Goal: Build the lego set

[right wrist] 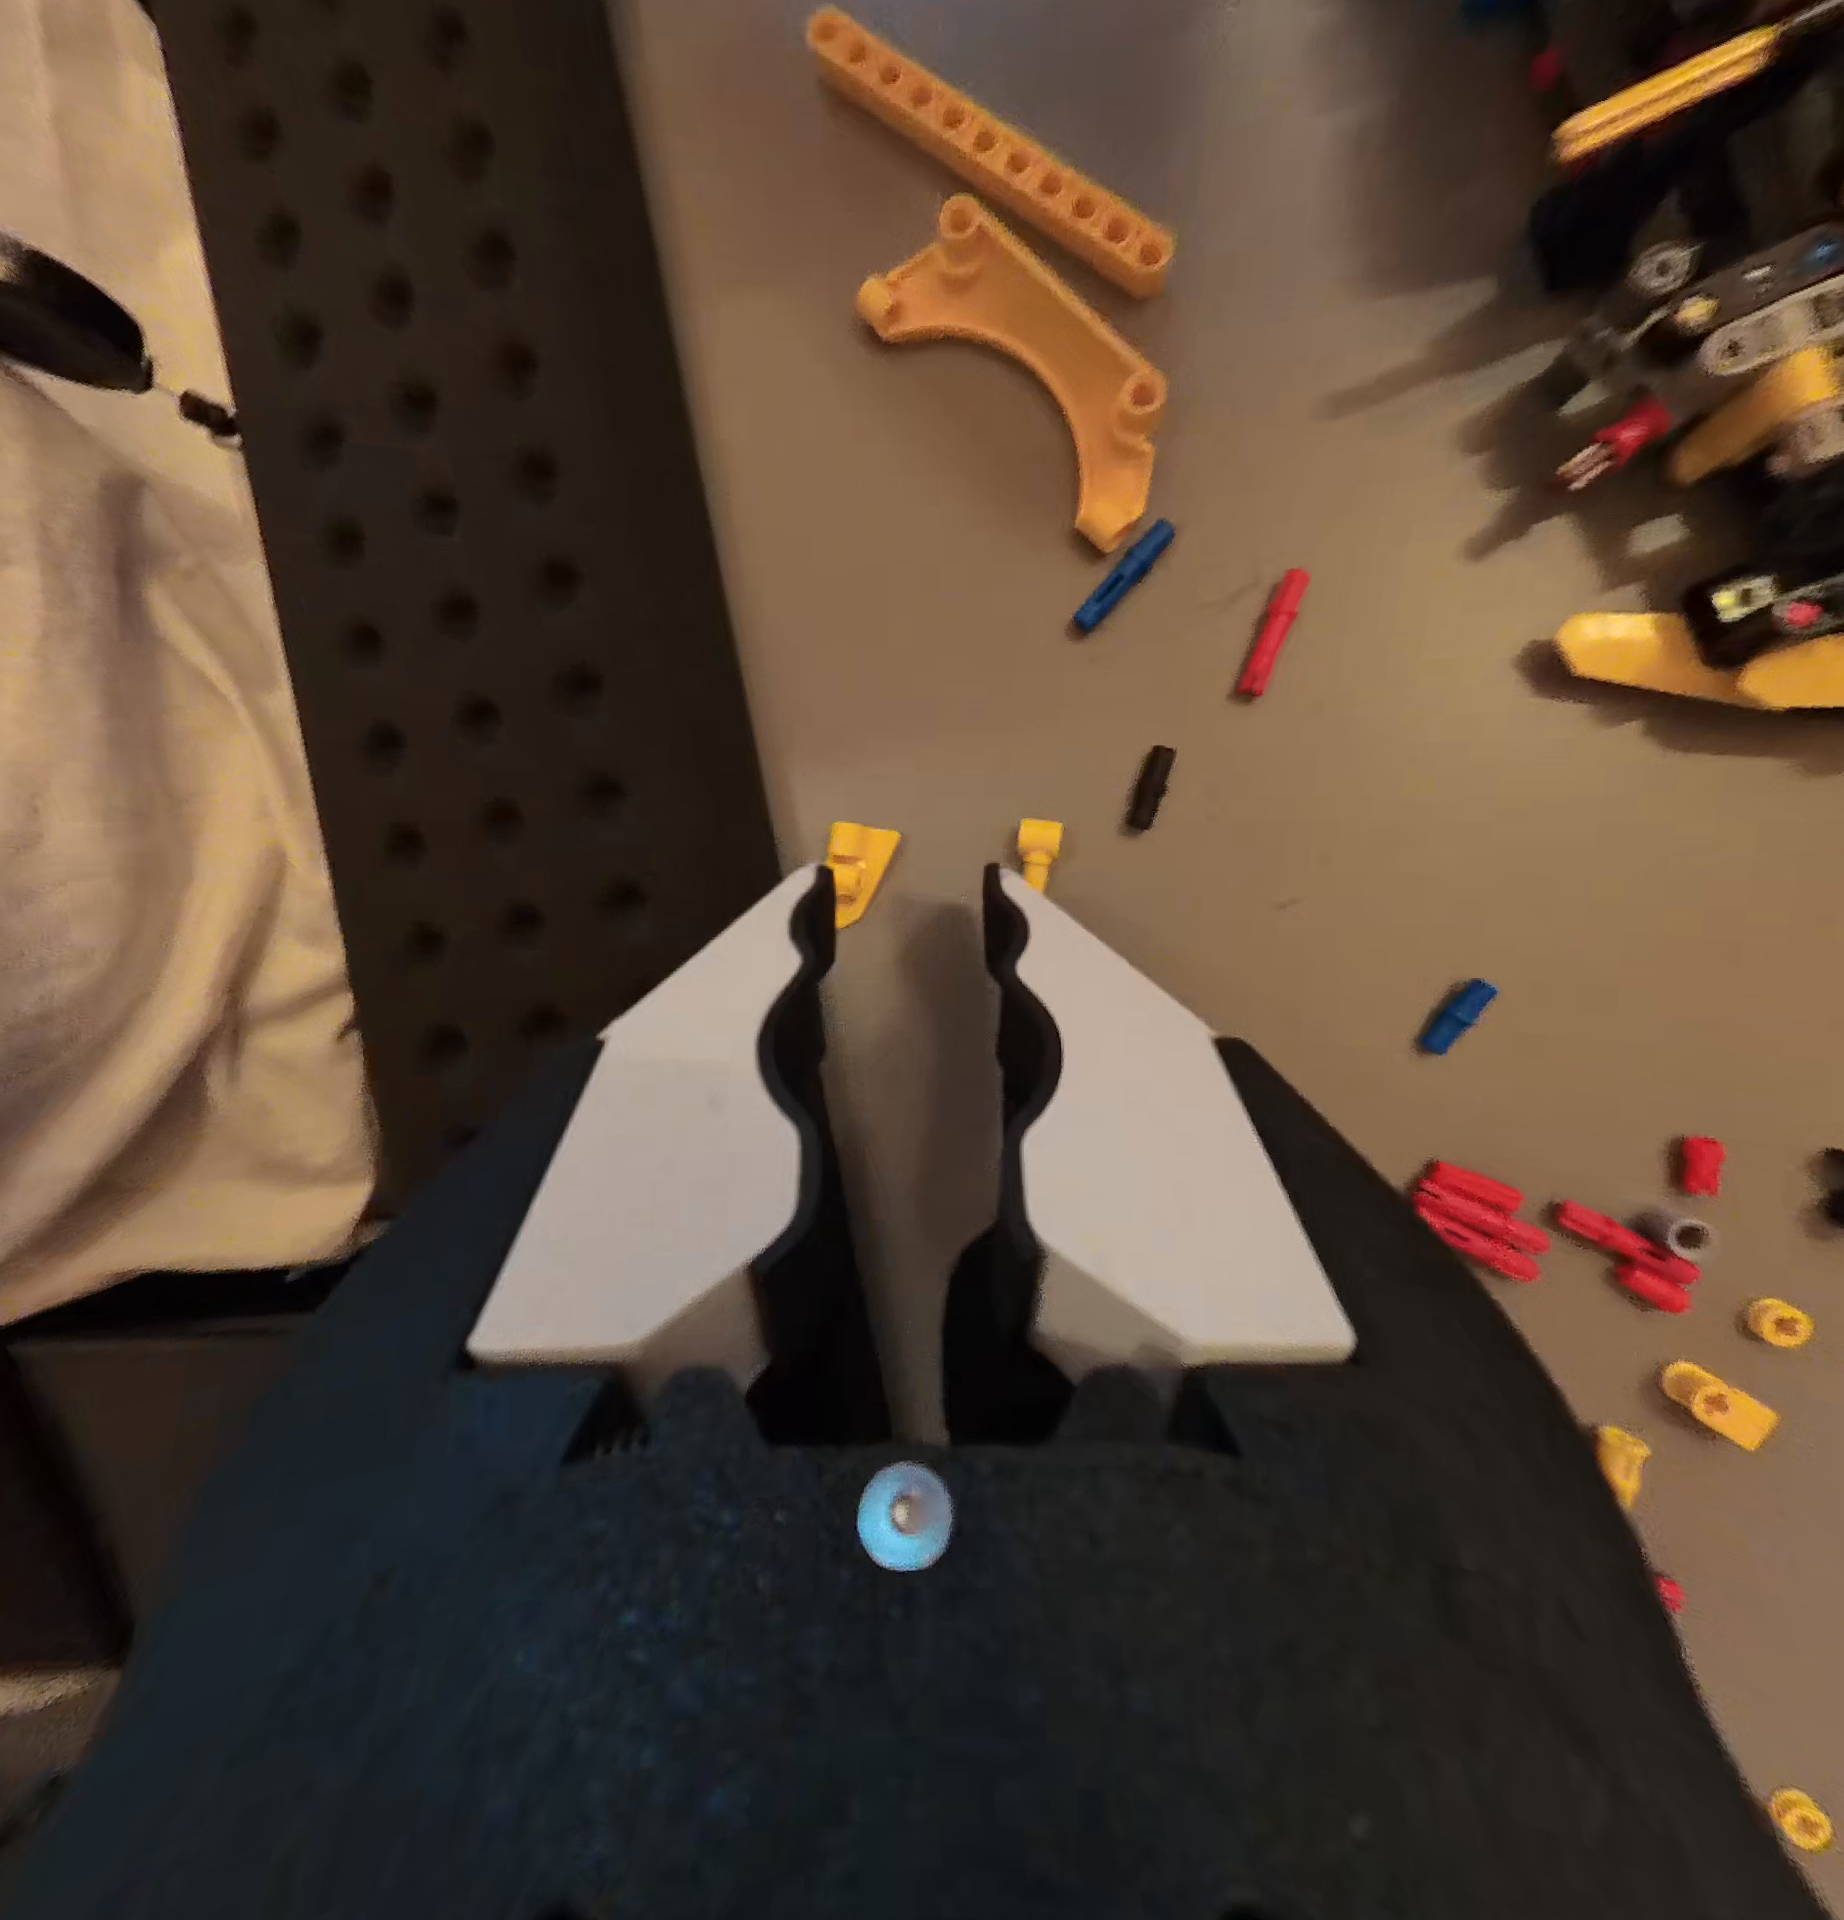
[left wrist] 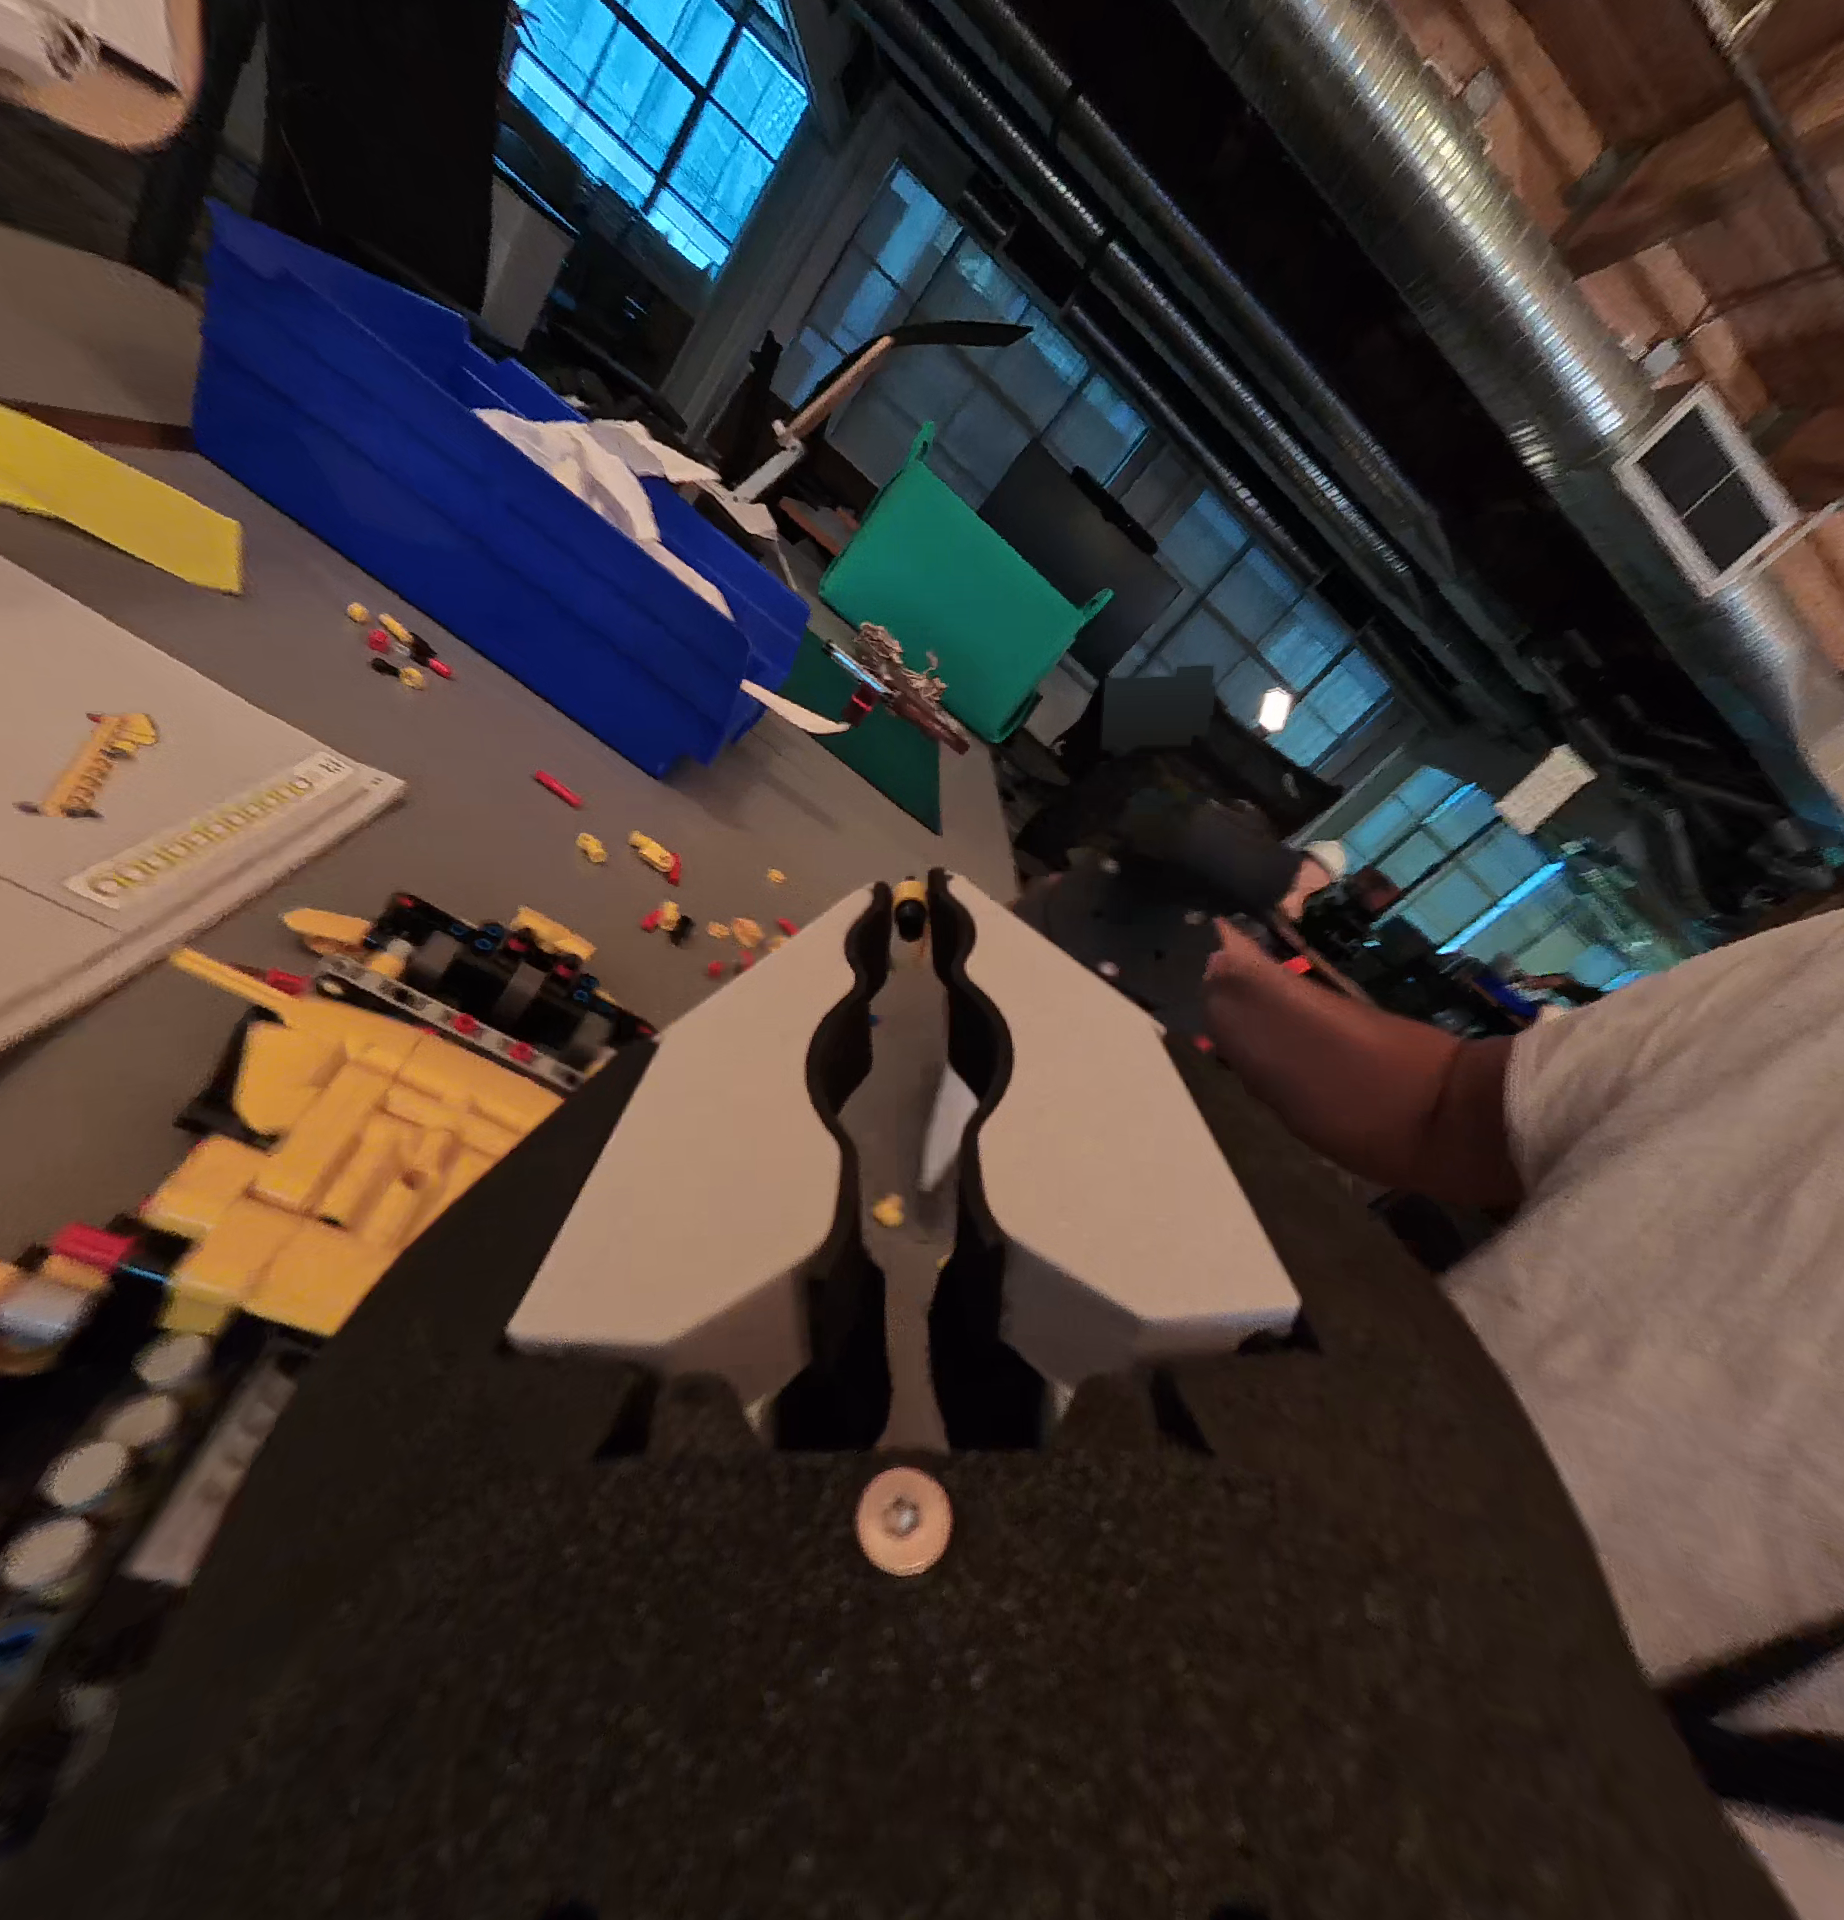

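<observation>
The left claw (left wrist: 907,902) is clamped on what looks like a yellow-and-black pin (left wrist: 909,906); the right claw (right wrist: 905,883), apart, hovers over the counter (right wrist: 1313,883) pieces, probably choosing between two yellow connectors (right wrist: 862,854).

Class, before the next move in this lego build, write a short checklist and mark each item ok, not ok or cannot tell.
1. Left gripper holds a part: ok, shut on a small yellow-and-black piece.
2. Right gripper free: ok, open and empty.
3. Part between the right fingertips: not ok; two small yellow pieces lie just past them.
4. Model within view: ok.
5. Held part's orientation: cannot tell.
</observation>
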